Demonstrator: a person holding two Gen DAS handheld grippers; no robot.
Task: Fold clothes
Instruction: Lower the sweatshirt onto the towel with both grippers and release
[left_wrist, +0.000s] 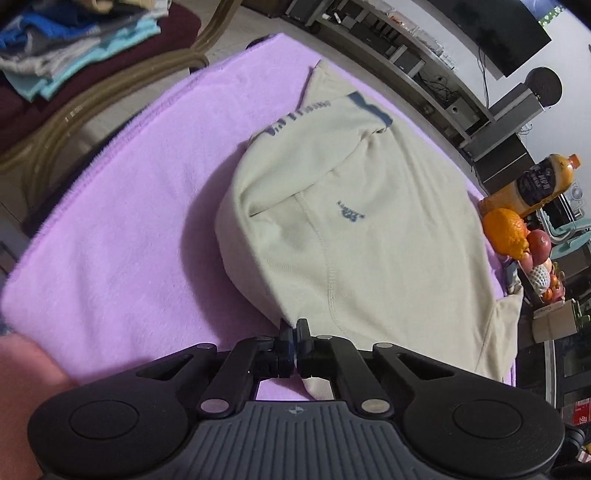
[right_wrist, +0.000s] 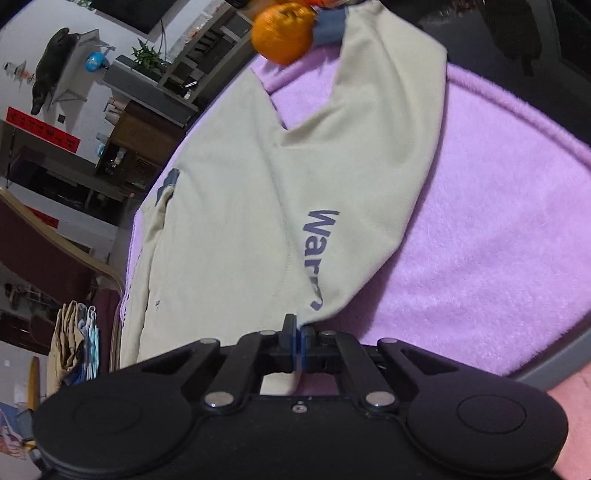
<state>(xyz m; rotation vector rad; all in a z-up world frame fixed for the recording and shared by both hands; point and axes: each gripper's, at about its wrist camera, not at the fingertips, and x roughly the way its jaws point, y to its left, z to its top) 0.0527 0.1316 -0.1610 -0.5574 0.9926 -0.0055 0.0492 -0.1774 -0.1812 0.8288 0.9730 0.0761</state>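
1. Left wrist view — the left gripper is seen closed, its jaws pinched on an edge of the cream sweatshirt, which is spread over the purple blanket. One part is already laid over the body, so a partial fold is judged done; a compact bundle is not yet shown. Bare blanket is left open on the left; fruit and a bottle crowd the right edge.

2. Right wrist view — the right gripper is likewise shut on the sweatshirt's hem beside the blue lettering. A sleeve is stretched toward the orange. Wide bare blanket is offered on the right.
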